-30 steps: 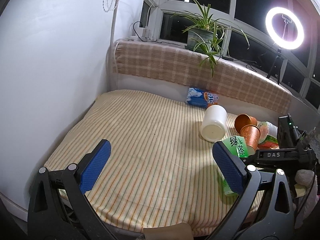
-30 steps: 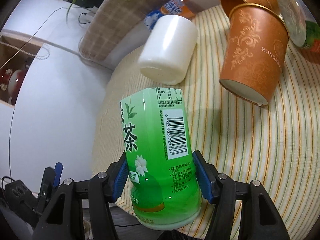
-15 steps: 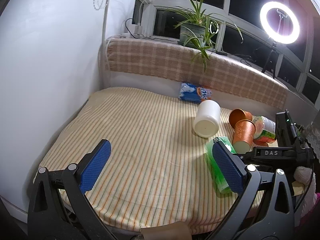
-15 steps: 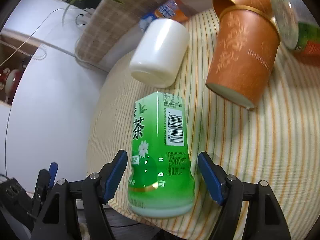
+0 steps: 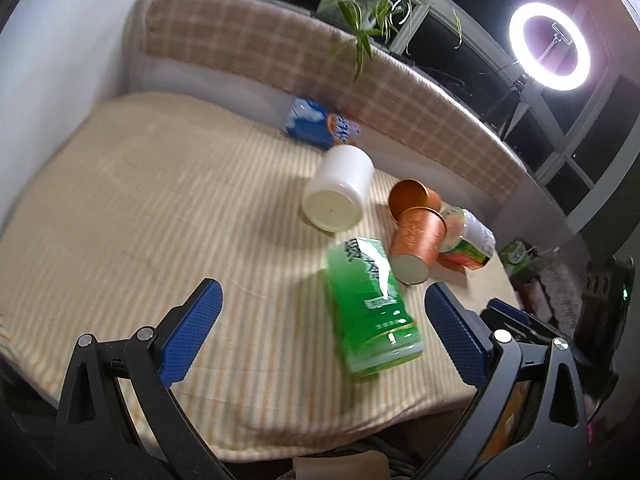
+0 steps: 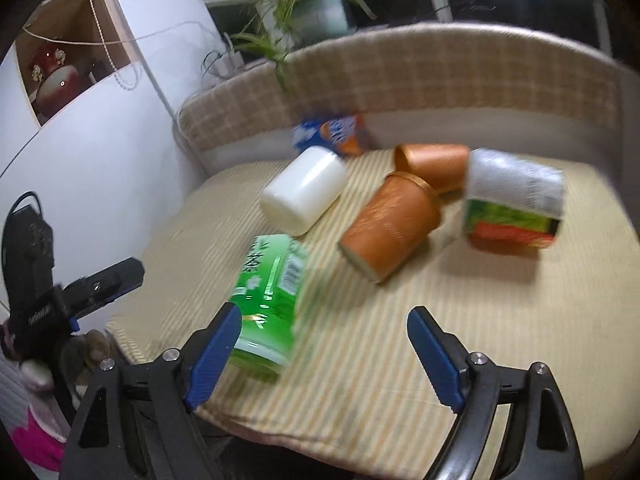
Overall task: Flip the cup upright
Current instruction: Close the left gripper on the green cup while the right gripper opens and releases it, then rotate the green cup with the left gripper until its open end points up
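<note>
A green tea cup (image 5: 370, 300) stands on its wide end on the striped cloth near the front edge, leaning a little; it also shows in the right wrist view (image 6: 270, 300). My right gripper (image 6: 324, 354) is open and empty, its left pad close beside the green cup. My left gripper (image 5: 320, 334) is open and empty, with the green cup between its pads but farther away. A white cup (image 5: 338, 192), two orange cups (image 5: 416, 240) (image 6: 390, 226) and a red-and-green cup (image 6: 514, 204) lie on their sides behind.
A blue-and-orange snack bag (image 5: 320, 128) lies by the checked back cushion (image 5: 280, 56). A potted plant (image 6: 316, 12) and a ring light (image 5: 548, 46) stand at the window. A white wall (image 6: 100, 128) is on the left. The cloth's front edge (image 5: 320, 432) is near.
My right gripper opened, let go of the green cup and pulled back and up. The left gripper tilted downward and moved closer to the cups.
</note>
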The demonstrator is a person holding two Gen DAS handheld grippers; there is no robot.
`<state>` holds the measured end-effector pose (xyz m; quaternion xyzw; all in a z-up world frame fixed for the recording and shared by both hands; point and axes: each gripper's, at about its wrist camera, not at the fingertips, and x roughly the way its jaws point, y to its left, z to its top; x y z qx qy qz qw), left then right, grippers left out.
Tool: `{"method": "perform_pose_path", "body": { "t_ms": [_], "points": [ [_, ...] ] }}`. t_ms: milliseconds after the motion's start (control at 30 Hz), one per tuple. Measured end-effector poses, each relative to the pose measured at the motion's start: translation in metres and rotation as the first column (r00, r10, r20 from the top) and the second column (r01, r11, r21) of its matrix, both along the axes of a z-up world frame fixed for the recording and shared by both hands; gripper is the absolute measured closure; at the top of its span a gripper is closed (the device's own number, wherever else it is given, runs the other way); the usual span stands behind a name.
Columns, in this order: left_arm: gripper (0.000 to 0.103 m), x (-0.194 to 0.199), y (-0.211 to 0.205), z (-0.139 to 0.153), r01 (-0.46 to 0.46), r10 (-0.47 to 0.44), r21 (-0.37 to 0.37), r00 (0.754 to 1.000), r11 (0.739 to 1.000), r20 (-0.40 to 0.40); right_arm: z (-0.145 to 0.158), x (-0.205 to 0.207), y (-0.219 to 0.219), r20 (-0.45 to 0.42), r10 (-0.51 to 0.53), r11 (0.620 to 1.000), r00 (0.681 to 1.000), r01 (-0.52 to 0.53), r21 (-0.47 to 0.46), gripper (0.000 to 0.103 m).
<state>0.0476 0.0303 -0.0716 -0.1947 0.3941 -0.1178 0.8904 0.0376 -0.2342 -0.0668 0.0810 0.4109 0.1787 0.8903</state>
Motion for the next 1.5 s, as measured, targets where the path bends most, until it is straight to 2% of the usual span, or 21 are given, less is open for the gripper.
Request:
{"method": "perform_pose_path", "body": {
  "t_ms": [100, 267, 333, 500, 700, 800, 1033, 1233, 1300, 1400, 1500],
  "points": [
    [0.0, 0.011, -0.006, -0.004, 0.025, -0.027, -0.039, 0.999, 0.999, -0.038, 0.003, -0.009, -0.011, 0.037, -0.038, 0.999, 0.999, 0.039, -0.035, 0.015],
    [0.002, 0.036, -0.007, -0.022, 0.051, -0.084, -0.205, 0.984, 0.977, -0.156, 0.003, -0.016, -0.024, 0.043, -0.071, 0.997, 0.997, 0.072, -0.035, 0.015],
    [0.009, 0.045, -0.009, -0.029, 0.049, -0.097, -0.237, 0.976, 0.97, -0.193, 0.003, -0.017, -0.027, 0.042, -0.083, 0.996, 0.996, 0.085, -0.03, 0.015],
    [0.01, 0.064, -0.017, -0.051, 0.047, -0.132, -0.298, 0.953, 0.953, -0.272, 0.002, -0.017, -0.033, 0.041, -0.102, 0.995, 0.994, 0.103, -0.015, 0.015],
    [0.011, 0.074, -0.026, -0.065, 0.043, -0.148, -0.322, 0.939, 0.946, -0.311, -0.003, -0.015, -0.041, 0.03, -0.123, 0.992, 0.992, 0.124, -0.007, 0.015],
    [0.018, 0.079, -0.03, -0.069, 0.046, -0.156, -0.322, 0.933, 0.946, -0.324, -0.005, -0.014, -0.043, 0.024, -0.127, 0.992, 0.992, 0.127, -0.006, 0.015],
    [0.019, 0.085, -0.04, -0.08, 0.056, -0.168, -0.309, 0.921, 0.949, -0.351, -0.009, -0.013, -0.049, 0.014, -0.14, 0.99, 0.99, 0.14, 0.003, 0.015],
    [0.026, 0.089, -0.047, -0.082, 0.065, -0.171, -0.293, 0.919, 0.954, -0.354, -0.012, -0.012, -0.055, 0.005, -0.151, 0.988, 0.988, 0.151, 0.008, 0.015],
    [0.034, 0.089, -0.048, -0.083, 0.07, -0.174, -0.288, 0.918, 0.955, -0.355, -0.013, -0.012, -0.056, 0.004, -0.153, 0.988, 0.988, 0.153, 0.007, 0.015],
    [0.039, 0.088, -0.049, -0.083, 0.078, -0.177, -0.277, 0.918, 0.958, -0.354, -0.013, -0.012, -0.057, 0.005, -0.157, 0.988, 0.988, 0.157, 0.008, 0.015],
    [0.04, 0.086, -0.052, -0.08, 0.088, -0.177, -0.259, 0.923, 0.962, -0.341, -0.012, -0.013, -0.057, 0.01, -0.159, 0.987, 0.987, 0.159, 0.003, 0.015]
  ]
}}
